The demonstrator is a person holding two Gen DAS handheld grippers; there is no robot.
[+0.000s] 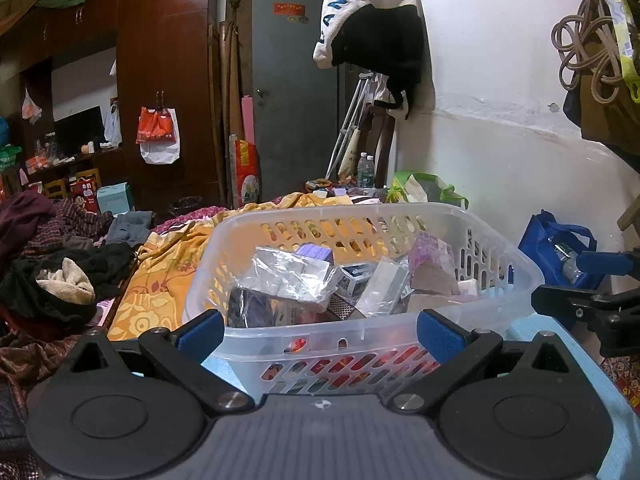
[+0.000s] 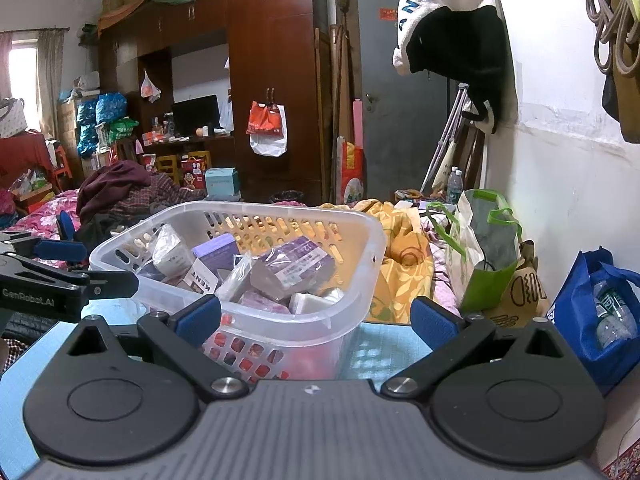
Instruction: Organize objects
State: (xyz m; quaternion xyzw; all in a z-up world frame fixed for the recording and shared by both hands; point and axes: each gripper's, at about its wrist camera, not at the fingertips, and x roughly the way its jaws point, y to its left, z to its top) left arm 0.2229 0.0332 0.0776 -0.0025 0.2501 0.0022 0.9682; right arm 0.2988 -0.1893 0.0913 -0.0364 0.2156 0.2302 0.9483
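A clear plastic basket (image 1: 400, 212) with slotted walls stands on a light blue surface (image 2: 384, 344), full of small boxes and plastic-wrapped packets (image 1: 288, 276). It also shows in the right wrist view (image 2: 352, 224), with a purple wrapped box (image 2: 296, 266) on top. My left gripper (image 1: 320, 330) is open and empty, its blue pads just short of the basket's near rim. My right gripper (image 2: 316, 318) is open and empty, level with the basket's right near corner. Each gripper shows at the edge of the other's view.
A yellow patterned blanket (image 1: 160, 280) and piled clothes (image 1: 60, 276) lie on the bed to the left. A blue bag with bottles (image 2: 600, 312) and a green-handled bag (image 2: 484, 252) stand by the white wall on the right. Dark wardrobes and a grey door are behind.
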